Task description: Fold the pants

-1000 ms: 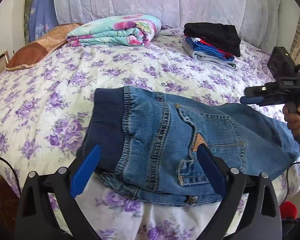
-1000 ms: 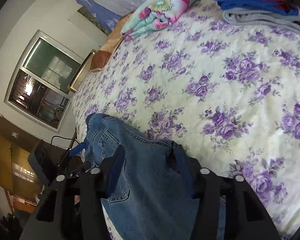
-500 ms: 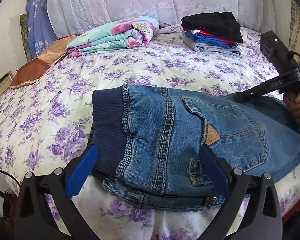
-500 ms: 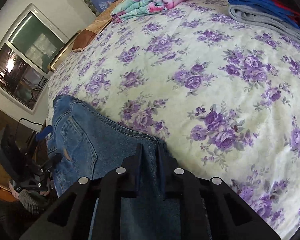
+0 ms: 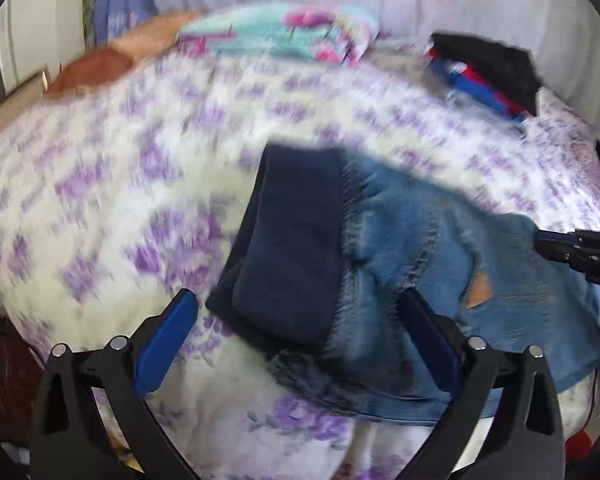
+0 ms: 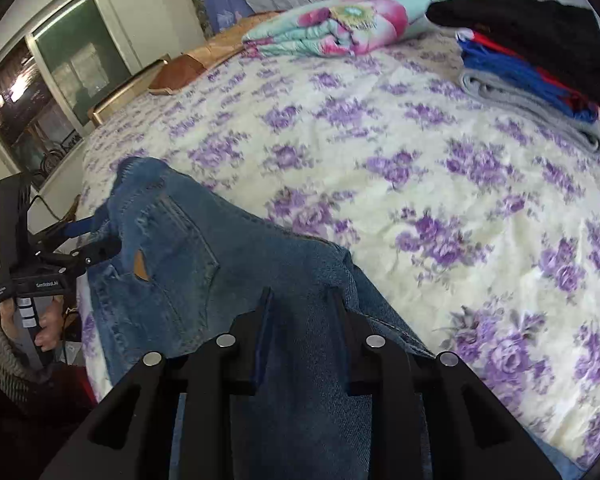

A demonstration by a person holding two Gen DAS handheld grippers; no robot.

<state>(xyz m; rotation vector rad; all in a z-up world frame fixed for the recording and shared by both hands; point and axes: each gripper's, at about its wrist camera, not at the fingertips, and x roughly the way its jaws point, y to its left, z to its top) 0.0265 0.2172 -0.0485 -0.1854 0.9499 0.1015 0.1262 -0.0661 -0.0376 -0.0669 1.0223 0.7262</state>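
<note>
pants [image 5: 412,264]: folded jeans at the bed's [image 6: 420,152] near edge, dark waistband to the left, so both grippers reach them.
left gripper [image 5: 296,344]: jaws spread wide over the waistband end, nothing pinched; likely lining up a grasp for the next fold.
right gripper [image 6: 300,316]: jaws narrow and have just been opening a little, denim between them; whether the pads press on it I cannot tell.
stack [image 6: 540,52]: folded clothes kept far back, clear of the work.
</note>
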